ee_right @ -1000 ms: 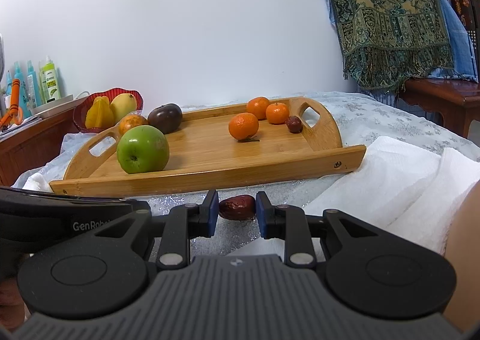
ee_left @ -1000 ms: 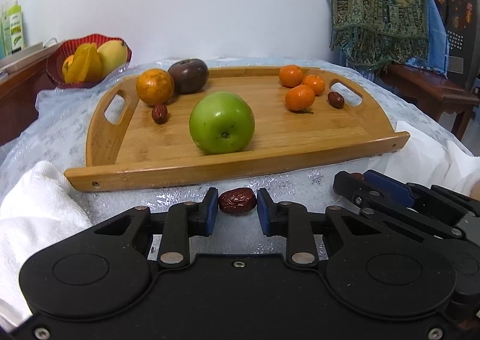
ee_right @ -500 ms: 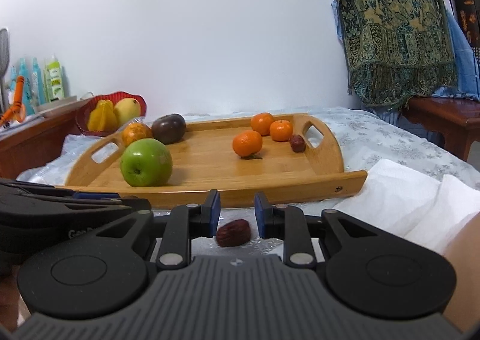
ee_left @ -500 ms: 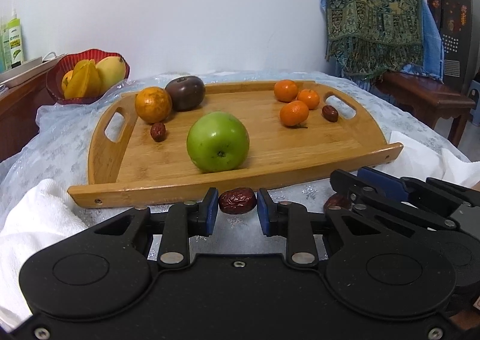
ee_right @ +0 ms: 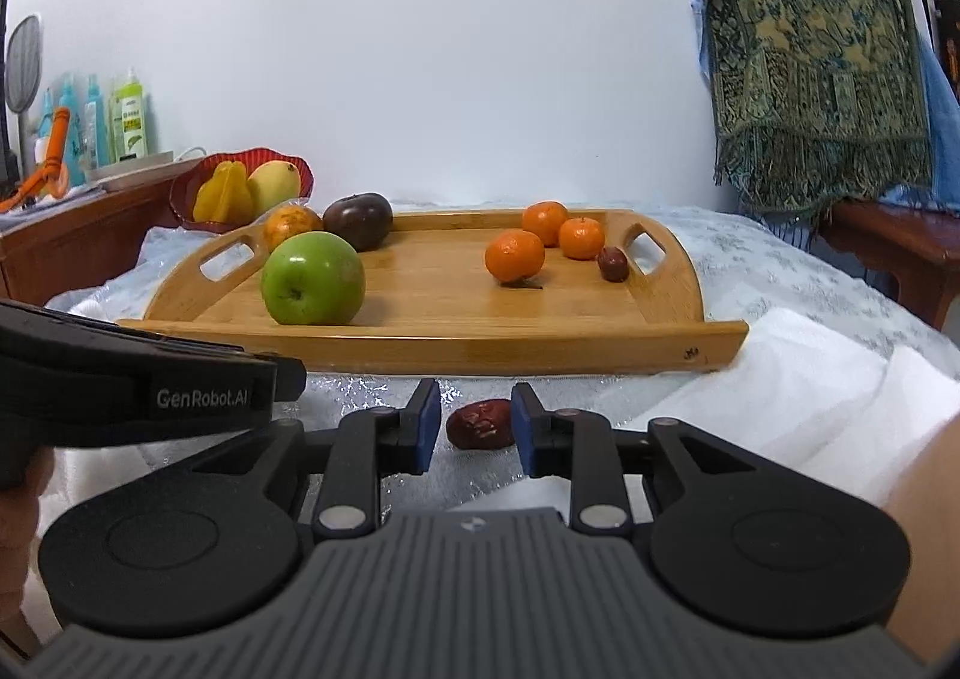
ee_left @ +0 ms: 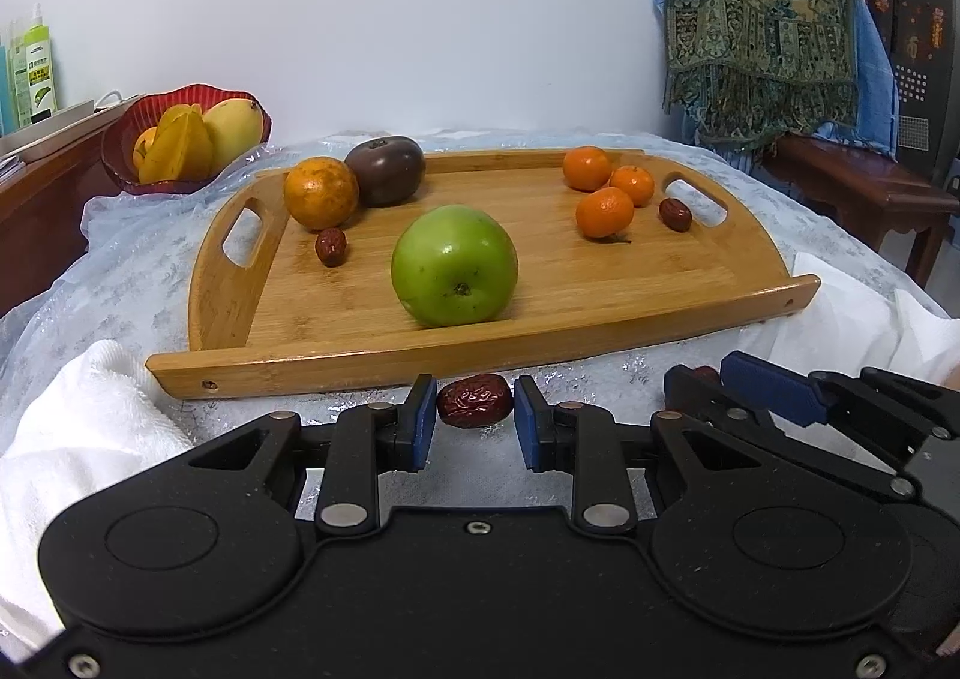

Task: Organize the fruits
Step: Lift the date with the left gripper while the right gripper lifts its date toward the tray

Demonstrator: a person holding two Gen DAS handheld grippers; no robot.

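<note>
The left hand-held gripper [ee_left: 474, 420] pinches a date [ee_left: 474, 409], the right hand-held gripper [ee_right: 474, 427] has just been opening around another (lying loose on the table), so tray [ee_left: 600, 283] placement comes next.

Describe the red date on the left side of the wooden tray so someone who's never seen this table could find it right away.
Start at the wooden tray and find the large orange near its left handle cutout. The date lies on the tray floor just in front of that orange, left of the green apple. It is small, dark red and wrinkled; the tray's other date sits far right, beside three small tangerines.
</note>
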